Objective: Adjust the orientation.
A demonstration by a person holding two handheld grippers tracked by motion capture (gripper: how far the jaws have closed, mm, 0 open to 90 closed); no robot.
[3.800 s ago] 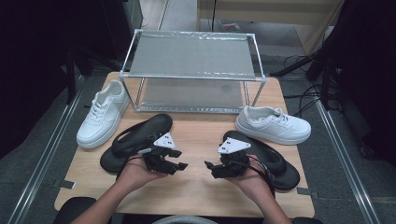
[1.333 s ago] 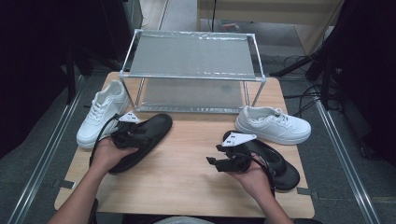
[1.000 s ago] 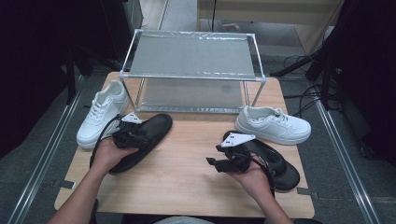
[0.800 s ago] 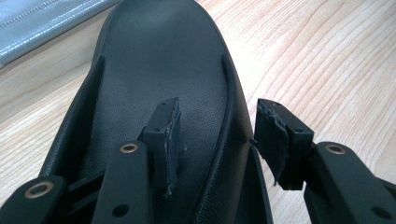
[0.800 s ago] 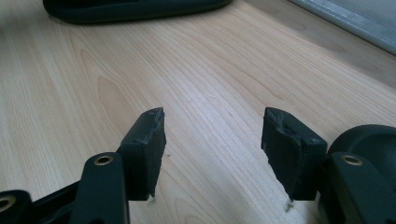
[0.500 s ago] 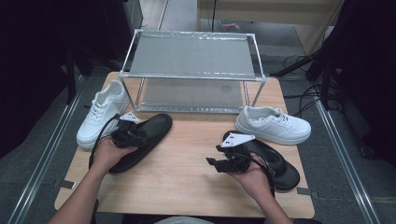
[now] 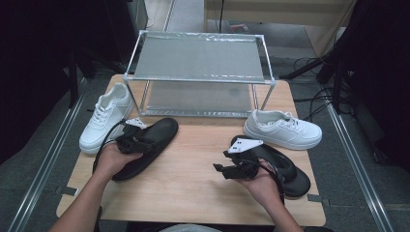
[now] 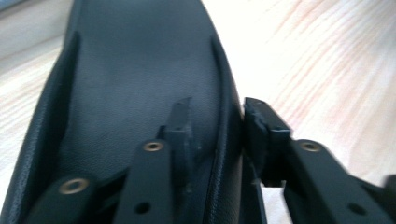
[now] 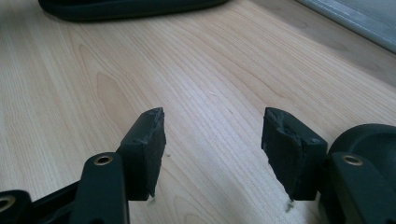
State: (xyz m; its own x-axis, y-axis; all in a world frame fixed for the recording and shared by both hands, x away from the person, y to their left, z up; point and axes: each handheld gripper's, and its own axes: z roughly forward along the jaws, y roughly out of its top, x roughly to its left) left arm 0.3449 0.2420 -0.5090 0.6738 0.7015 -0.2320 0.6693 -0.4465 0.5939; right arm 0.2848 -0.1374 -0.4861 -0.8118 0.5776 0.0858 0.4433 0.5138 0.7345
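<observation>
- Wooden table [image 7: 193,179] under you carries a metal two-tier rack [image 7: 200,72] at the far edge, with dark floor and cables around it.
- Your left gripper [image 7: 140,143] sits on the left black slipper [image 7: 145,147], which lies at an angle just ahead of your left hand [image 7: 112,159].
- Its jaws have just been closing and now straddle the slipper's side wall [image 8: 229,135]: one pad lies inside on the insole, the other outside against the rim (the gripper's own view shows the wall squeezed between them).
- A white sneaker [image 7: 104,118] rests just beyond that gripper to its left, close to the slipper's edge, by the rack's leg.
- Your right gripper [image 7: 232,169] hovers low over bare wood, jaws spread wide with nothing between the pads [image 9: 147,144].
- The right black slipper [image 7: 280,166] lies directly beside and behind that gripper, under your right hand [image 7: 263,186]; its rounded edge [image 9: 369,135] shows next to one jaw.
- The second white sneaker [image 7: 283,129] stands farther ahead of the right gripper, apart from it, near the rack's other leg.
</observation>
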